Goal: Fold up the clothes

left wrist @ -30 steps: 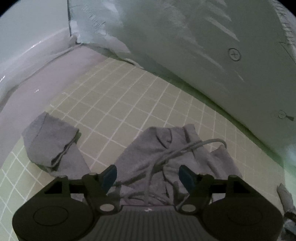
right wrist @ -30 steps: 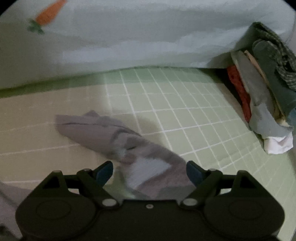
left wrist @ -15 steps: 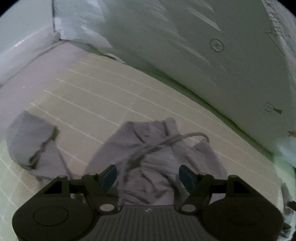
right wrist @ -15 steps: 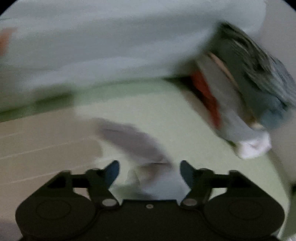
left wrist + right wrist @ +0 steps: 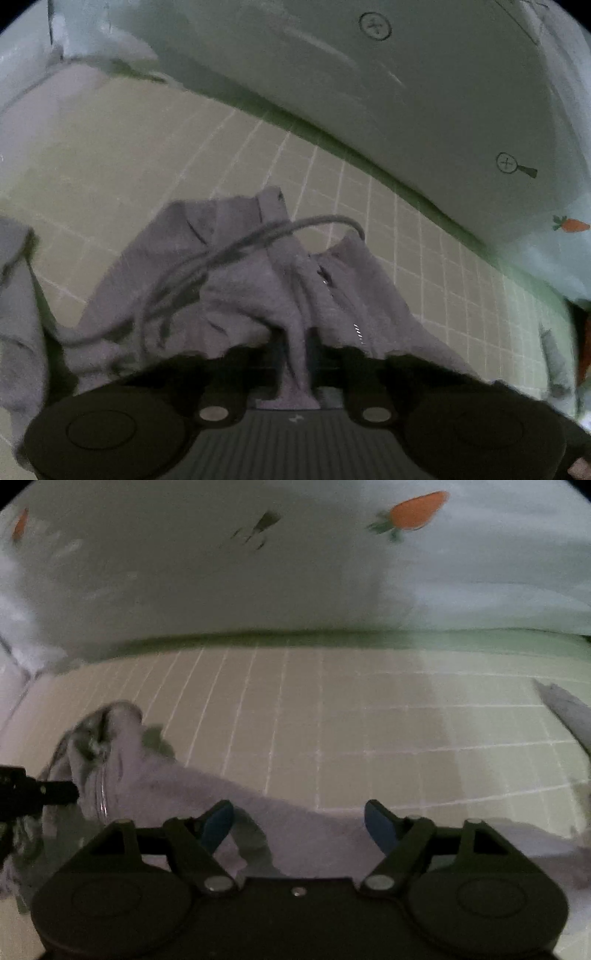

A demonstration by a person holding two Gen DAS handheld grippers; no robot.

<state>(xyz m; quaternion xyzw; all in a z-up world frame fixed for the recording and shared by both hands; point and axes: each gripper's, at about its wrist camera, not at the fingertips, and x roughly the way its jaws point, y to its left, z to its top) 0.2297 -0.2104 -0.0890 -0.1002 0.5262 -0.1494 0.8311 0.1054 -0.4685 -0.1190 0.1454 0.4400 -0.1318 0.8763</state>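
Observation:
A grey hooded garment (image 5: 258,280) with a long drawstring (image 5: 229,254) lies crumpled on the checked green sheet (image 5: 147,173). My left gripper (image 5: 295,350) is shut on a bunched fold of the garment, which rises between its jaws. In the right wrist view the same garment (image 5: 177,786) spreads from the left under my right gripper (image 5: 299,821), which is open just above the cloth. The left gripper's tip (image 5: 55,794) shows at the left edge, pinching the fabric.
A pale bedcover with carrot prints (image 5: 417,511) rises behind the sheet (image 5: 369,720). Another grey cloth piece (image 5: 565,709) lies at the right edge. A grey sleeve part (image 5: 18,295) hangs at the left.
My left gripper has closed on a fold of the garment and lifted it. My right gripper has swung left, away from the pile of clothes, to over the garment beside the left gripper.

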